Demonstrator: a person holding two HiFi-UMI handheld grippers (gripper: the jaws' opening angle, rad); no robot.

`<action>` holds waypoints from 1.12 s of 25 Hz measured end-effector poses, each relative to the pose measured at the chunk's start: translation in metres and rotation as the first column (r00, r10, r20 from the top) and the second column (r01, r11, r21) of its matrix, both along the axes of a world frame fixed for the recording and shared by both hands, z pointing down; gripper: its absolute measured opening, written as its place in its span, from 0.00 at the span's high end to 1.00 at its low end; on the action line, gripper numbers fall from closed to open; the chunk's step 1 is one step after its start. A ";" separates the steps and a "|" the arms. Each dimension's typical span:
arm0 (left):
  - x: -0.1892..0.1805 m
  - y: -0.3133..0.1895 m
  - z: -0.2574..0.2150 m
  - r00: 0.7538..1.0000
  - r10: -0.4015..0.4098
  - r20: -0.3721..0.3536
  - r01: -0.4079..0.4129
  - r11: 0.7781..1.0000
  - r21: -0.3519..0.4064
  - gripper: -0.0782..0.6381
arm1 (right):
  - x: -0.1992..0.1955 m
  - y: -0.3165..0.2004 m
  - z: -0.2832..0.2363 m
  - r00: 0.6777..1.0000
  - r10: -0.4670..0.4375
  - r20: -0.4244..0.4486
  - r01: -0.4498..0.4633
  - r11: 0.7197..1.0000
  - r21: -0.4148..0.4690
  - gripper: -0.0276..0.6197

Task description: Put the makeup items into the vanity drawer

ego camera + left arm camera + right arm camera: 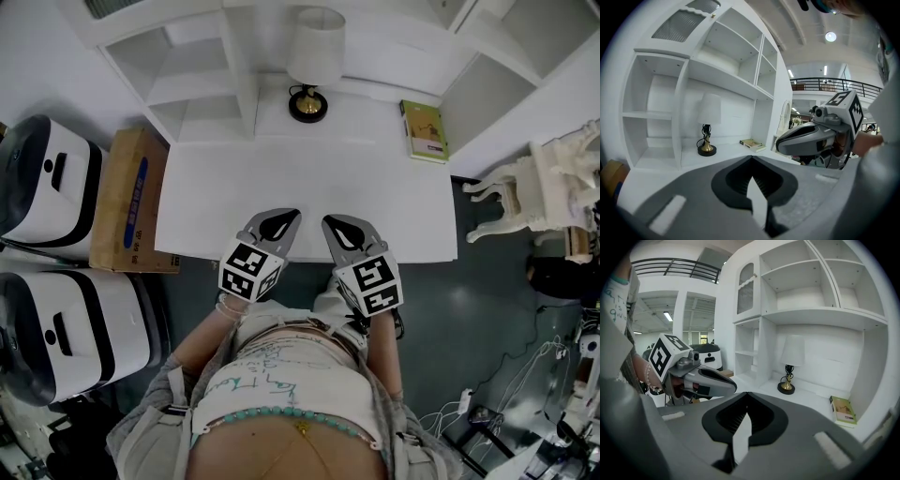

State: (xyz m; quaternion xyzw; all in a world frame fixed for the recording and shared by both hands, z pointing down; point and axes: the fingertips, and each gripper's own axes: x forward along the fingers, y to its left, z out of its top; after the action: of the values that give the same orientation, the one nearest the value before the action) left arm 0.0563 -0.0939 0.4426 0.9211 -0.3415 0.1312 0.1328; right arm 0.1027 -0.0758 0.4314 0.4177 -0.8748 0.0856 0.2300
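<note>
No makeup items and no open drawer show in any view. The white vanity top lies bare in front of me. My left gripper and right gripper hover side by side over its front edge, tips pointing at the shelves. Both are shut with nothing between the jaws. In the left gripper view the left gripper has its tips meeting, and the right gripper shows beside it. The right gripper view shows the right gripper shut too, with the left gripper at its left.
A white-shaded lamp stands at the back of the vanity, and a green book lies at the back right. White shelves rise behind. A cardboard box and two white machines stand left; an ornate white chair stands right.
</note>
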 end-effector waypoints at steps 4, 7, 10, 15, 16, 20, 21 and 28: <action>0.004 -0.003 -0.015 1.000 0.003 -0.015 -0.002 1.000 0.023 0.89 | 0.002 -0.003 -0.010 1.000 0.009 0.009 -0.009 1.000 0.023 0.91; 0.008 -0.003 -0.026 1.000 0.011 -0.025 -0.010 0.999 0.040 0.89 | 0.004 -0.005 -0.018 1.000 0.016 0.012 -0.017 0.999 0.042 0.91; 0.012 -0.003 -0.036 0.999 0.021 -0.037 -0.019 0.998 0.055 0.89 | 0.007 -0.006 -0.026 1.000 0.022 0.012 -0.023 0.998 0.061 0.91; 0.019 -0.003 -0.052 0.998 0.037 -0.058 -0.032 0.997 0.077 0.89 | 0.009 -0.008 -0.040 1.000 0.025 0.014 -0.026 0.995 0.095 0.91; 0.021 -0.004 -0.055 0.997 0.039 -0.062 -0.034 0.996 0.081 0.89 | 0.009 -0.008 -0.043 1.000 0.025 0.014 -0.027 0.994 0.101 0.91; 0.023 -0.003 -0.066 0.996 0.048 -0.075 -0.041 0.994 0.098 0.89 | 0.009 -0.008 -0.052 1.000 0.027 0.015 -0.028 0.992 0.123 0.92; 0.024 -0.003 -0.069 0.996 0.050 -0.078 -0.042 0.994 0.102 0.89 | 0.009 -0.008 -0.054 1.000 0.027 0.015 -0.029 0.991 0.129 0.92; 0.028 -0.001 -0.076 0.995 0.059 -0.086 -0.049 0.992 0.117 0.89 | 0.010 -0.005 -0.061 1.000 0.029 0.012 -0.030 0.991 0.134 0.92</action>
State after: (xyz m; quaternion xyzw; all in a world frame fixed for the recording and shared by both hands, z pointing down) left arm 0.0842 -0.0952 0.3667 0.9410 -0.3173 0.0736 0.0913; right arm 0.1127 -0.0812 0.3705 0.4446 -0.8735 0.0319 0.1959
